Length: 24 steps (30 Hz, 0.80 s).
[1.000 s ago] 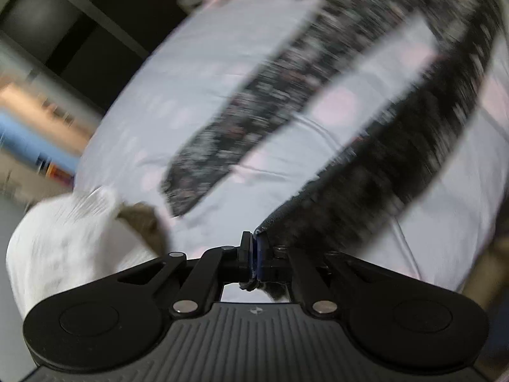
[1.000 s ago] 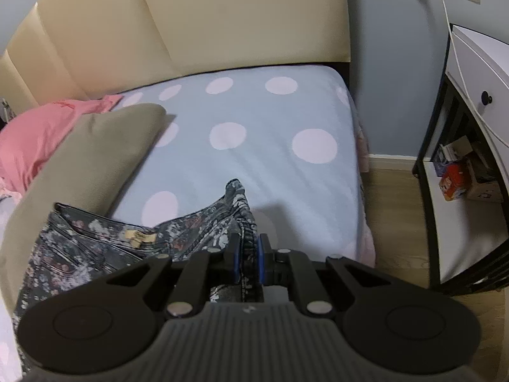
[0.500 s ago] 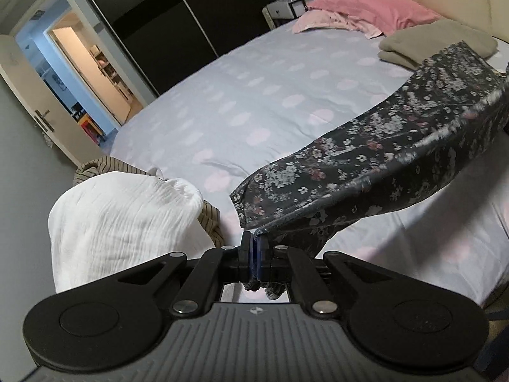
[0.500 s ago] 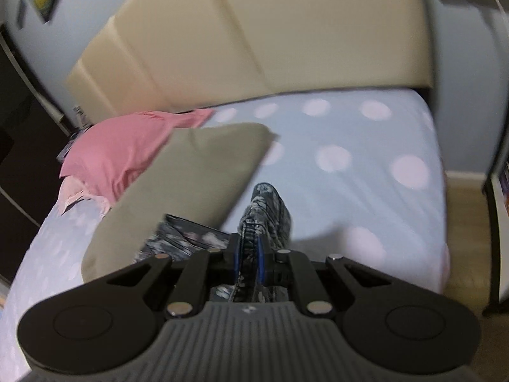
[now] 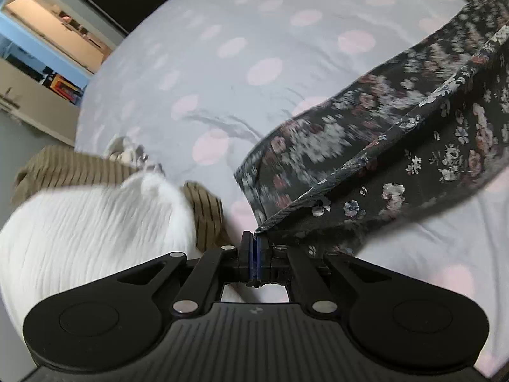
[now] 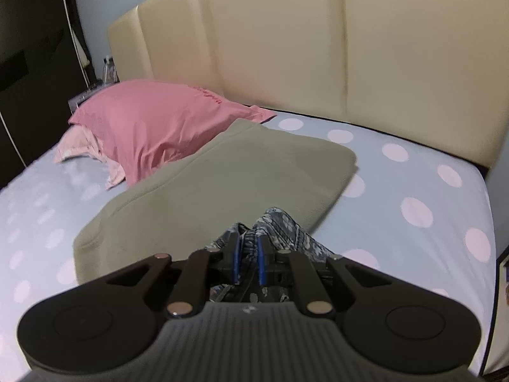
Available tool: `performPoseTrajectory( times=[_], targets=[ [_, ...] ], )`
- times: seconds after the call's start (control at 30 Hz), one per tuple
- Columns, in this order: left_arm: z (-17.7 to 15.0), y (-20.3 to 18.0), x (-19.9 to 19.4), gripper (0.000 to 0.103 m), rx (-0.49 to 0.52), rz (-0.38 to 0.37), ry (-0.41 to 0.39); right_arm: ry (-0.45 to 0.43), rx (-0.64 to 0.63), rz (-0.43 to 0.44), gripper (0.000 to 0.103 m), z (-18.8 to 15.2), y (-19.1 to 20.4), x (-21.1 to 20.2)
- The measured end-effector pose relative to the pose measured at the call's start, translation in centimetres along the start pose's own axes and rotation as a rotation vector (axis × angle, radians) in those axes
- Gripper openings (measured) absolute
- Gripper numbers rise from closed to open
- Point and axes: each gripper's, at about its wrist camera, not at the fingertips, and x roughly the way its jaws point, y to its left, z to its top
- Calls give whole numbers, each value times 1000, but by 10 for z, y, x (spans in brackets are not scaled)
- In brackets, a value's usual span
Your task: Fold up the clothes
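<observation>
Dark floral trousers (image 5: 397, 146) stretch from the lower middle to the upper right of the left wrist view, just above the polka-dot bed sheet (image 5: 241, 41). My left gripper (image 5: 254, 238) is shut on the hem end of a leg. In the right wrist view my right gripper (image 6: 248, 248) is shut on a bunched part of the floral trousers (image 6: 280, 222), which poke out between and past the fingers. The rest of the garment is hidden under the gripper body.
A white garment (image 5: 92, 222) lies on a striped tan one (image 5: 76, 168) at the bed's left end. An olive pillow (image 6: 229, 178) and a pink pillow (image 6: 152, 127) lie before the cream headboard (image 6: 318, 47). An open doorway (image 5: 47, 41) is far left.
Both grippers have swung while holding the trousers. The left view has dropped toward the bed and the pile of clothes. The right view has turned left toward the pillows and headboard.
</observation>
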Motion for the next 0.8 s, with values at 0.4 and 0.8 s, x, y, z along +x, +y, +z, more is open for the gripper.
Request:
performPoseTrajectory(
  times=[0.4,0.8],
  targets=[
    [78,18,125,2,-1,-18,140,-11,-94,-75,12,-12,74,74],
    [49,44,107,61,-186,-52,49,-5,-193,-16,34,-15,74,74]
  ],
)
